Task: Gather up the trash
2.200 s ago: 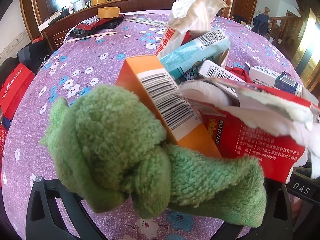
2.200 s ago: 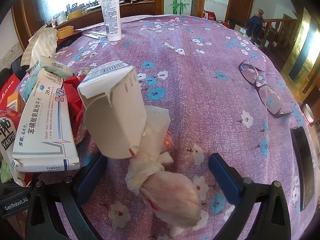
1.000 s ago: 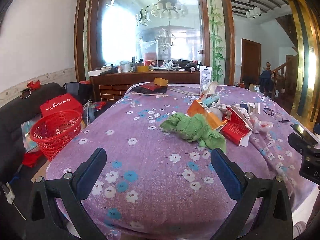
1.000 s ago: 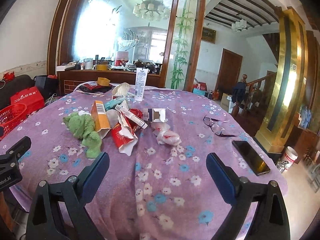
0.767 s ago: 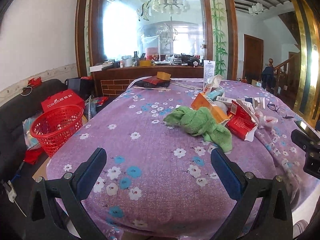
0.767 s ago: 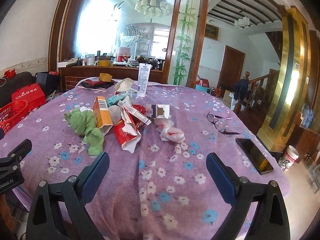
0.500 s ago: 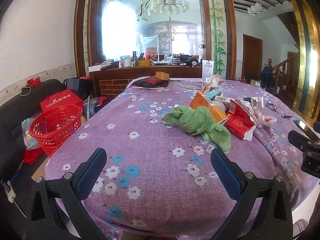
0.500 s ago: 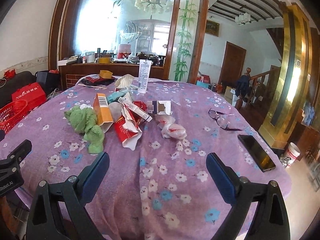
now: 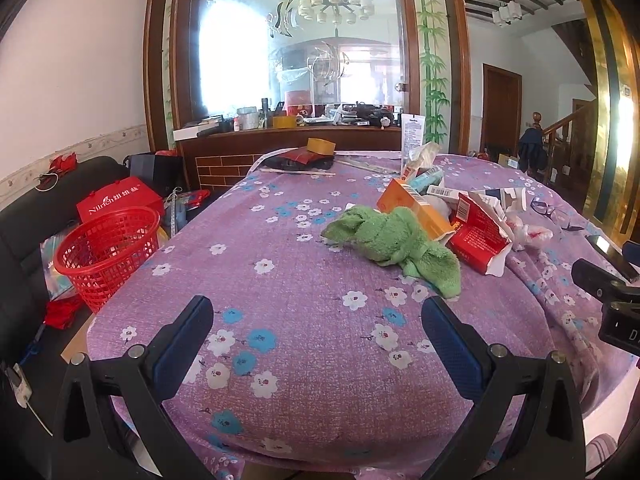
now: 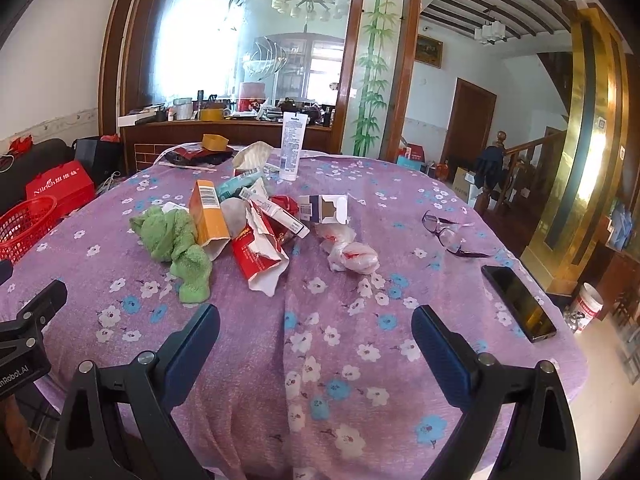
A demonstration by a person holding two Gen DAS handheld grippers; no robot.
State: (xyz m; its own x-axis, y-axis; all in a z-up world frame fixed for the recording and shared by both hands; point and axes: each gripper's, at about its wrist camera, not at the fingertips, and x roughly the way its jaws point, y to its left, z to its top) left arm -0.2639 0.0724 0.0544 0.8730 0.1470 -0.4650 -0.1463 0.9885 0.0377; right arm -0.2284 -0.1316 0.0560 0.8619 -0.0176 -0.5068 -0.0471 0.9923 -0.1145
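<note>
A heap of trash lies mid-table on the purple flowered cloth (image 9: 280, 280): a green rag (image 9: 394, 238), an orange box (image 9: 416, 208), a torn red packet (image 9: 478, 240), a knotted white bag (image 10: 352, 256), and a white and blue carton (image 10: 324, 209). The rag (image 10: 176, 240), orange box (image 10: 208, 216) and red packet (image 10: 256, 254) also show in the right wrist view. My left gripper (image 9: 316, 320) is open and empty, back from the heap at the table's near edge. My right gripper (image 10: 316, 328) is open and empty, also at the near edge.
A red mesh basket (image 9: 106, 248) stands on the floor left of the table, beside a red box (image 9: 118, 202). Glasses (image 10: 450, 232) and a black phone (image 10: 518, 304) lie on the table's right side. A white tube (image 10: 293, 148) and a tape roll (image 10: 214, 142) stand at the far side.
Both grippers pulled far back from the heap, from close-up against the rag and carton to the table's near edge. In the last second they have barely shifted.
</note>
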